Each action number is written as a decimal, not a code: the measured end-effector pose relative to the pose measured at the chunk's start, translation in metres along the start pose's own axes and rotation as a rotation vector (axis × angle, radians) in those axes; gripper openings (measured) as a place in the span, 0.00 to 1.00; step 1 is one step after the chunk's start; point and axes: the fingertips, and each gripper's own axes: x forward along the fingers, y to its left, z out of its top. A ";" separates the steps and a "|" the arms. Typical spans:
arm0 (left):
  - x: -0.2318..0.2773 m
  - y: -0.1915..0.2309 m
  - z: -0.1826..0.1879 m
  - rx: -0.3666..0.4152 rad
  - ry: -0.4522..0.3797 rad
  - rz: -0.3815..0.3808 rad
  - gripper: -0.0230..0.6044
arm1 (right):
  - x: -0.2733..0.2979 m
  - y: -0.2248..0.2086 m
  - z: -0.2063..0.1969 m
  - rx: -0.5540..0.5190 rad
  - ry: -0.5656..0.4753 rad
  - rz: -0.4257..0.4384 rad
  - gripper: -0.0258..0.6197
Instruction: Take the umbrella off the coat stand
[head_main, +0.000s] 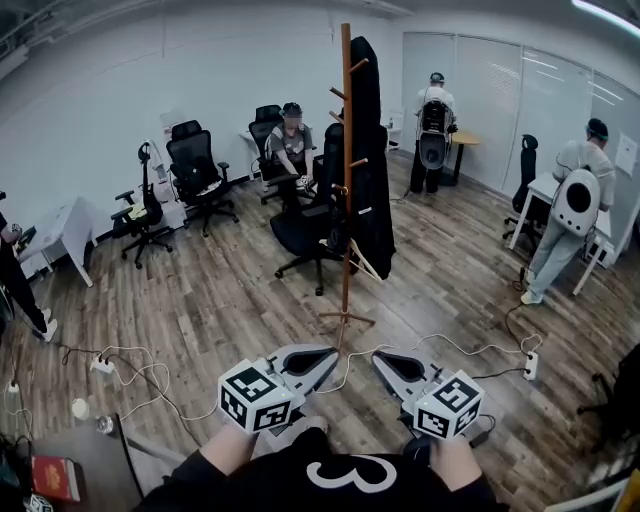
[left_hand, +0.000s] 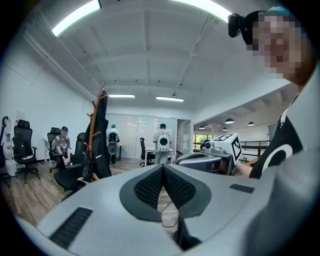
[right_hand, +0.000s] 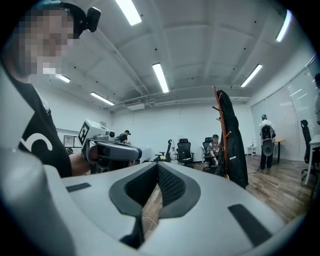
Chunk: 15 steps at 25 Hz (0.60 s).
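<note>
Umbrella (head_main: 336, 222) seems to hang low on the stand (head_main: 346, 120), beside the coat (head_main: 370, 150), well apart from us. We judge it light, with soft, slippery fabric, so grip the stiff handle. Left claw (head_main: 325, 358) and right claw (head_main: 385, 362) are clenched, empty.

From my head I look steeply down at the floor (head_main: 200, 300). The left and right gripper views look level from low down. All three share the far coat stand (head_main: 346, 200).

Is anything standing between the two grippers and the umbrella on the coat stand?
Nothing visible does. Only floor with a white cable lies between the left gripper, the right gripper and the coat stand. The umbrella seems to hang low on it, beside the black coat.
</note>
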 end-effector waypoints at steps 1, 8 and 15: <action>0.002 0.000 -0.001 -0.005 -0.002 -0.003 0.06 | 0.000 -0.001 -0.002 0.003 0.001 -0.001 0.08; 0.010 0.014 -0.008 -0.003 -0.009 -0.023 0.06 | 0.012 -0.010 -0.009 0.038 -0.010 -0.007 0.08; 0.029 0.042 -0.011 -0.016 -0.014 -0.030 0.06 | 0.032 -0.034 -0.016 0.081 -0.012 0.011 0.08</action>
